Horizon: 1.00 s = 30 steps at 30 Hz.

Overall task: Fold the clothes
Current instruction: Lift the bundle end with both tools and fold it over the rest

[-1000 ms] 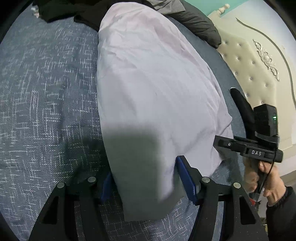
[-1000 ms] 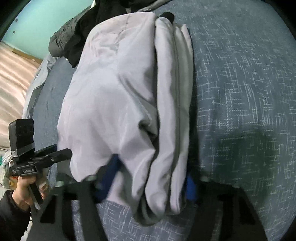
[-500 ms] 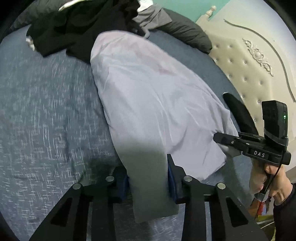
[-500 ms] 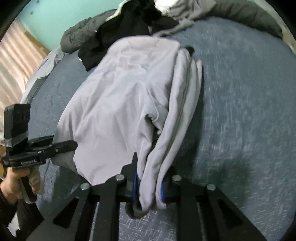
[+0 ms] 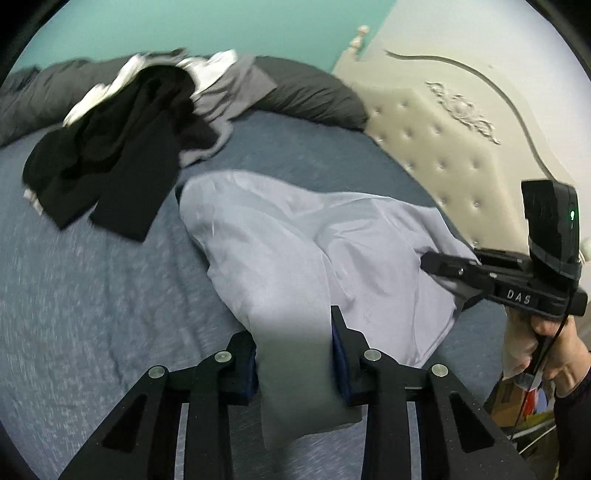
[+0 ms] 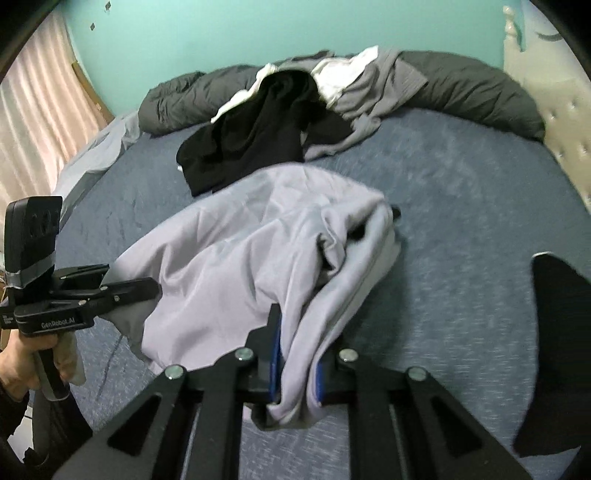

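My left wrist camera sat just behind its own gripper fingers (image 5: 293,354) and looked down at a slant across the bed (image 5: 92,314), close to the pale garment (image 5: 295,258), toward the headboard (image 5: 424,147). My right wrist camera looked the same way from the opposite side, with the curtain (image 6: 33,129) at its left edge. Both views shared the garment, the clothes pile (image 5: 122,155) and the teal wall (image 6: 258,33), and each caught the other gripper.

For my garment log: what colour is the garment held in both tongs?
Pale lilac-grey, plain; the garment shows best in the right wrist view.
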Available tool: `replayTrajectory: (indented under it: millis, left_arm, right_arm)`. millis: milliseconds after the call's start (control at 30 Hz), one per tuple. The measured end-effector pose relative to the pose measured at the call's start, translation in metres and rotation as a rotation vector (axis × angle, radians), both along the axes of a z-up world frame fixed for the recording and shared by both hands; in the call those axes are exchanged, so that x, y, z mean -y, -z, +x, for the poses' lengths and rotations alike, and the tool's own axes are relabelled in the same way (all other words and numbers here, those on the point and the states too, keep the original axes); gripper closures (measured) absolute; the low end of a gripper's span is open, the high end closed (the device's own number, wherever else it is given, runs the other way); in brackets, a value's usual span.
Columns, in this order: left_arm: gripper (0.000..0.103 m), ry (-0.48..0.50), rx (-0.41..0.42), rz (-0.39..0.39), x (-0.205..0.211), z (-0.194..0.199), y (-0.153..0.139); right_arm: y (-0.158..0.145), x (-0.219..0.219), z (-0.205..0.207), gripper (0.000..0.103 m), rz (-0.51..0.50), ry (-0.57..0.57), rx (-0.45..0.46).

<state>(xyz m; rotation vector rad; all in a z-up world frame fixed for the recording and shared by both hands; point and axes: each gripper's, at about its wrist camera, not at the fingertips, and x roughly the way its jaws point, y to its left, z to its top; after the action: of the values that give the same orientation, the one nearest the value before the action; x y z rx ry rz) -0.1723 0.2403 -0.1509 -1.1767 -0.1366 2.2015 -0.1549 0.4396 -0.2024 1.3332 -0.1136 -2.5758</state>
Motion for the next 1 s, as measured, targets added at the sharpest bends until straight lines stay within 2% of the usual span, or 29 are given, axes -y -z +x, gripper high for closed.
replayTrajectory:
  millis: [200,500,767,1000]
  left_arm:
    - [0.069,0.043,-0.039,0.038,-0.049,0.007,-0.031]
    - [0.069,0.106,-0.079,0.081,-0.141,0.000,-0.077]
    - [0.069,0.151,-0.121,0.099,-0.211,-0.023,-0.103]
    - [0.069,0.153,-0.138,0.108,-0.276,-0.055,-0.105]
  right_arm:
    - [-0.050,-0.030,0.012,0.091,0.054,0.034,-0.058]
    - [-0.102,-0.106,0.035,0.091,0.108,0.119,-0.117]
    - [-0.133,-0.169,0.036,0.091,0.150,0.180,-0.153]
    - [-0.148,-0.220,0.019,0.092,0.194,0.219,-0.184]
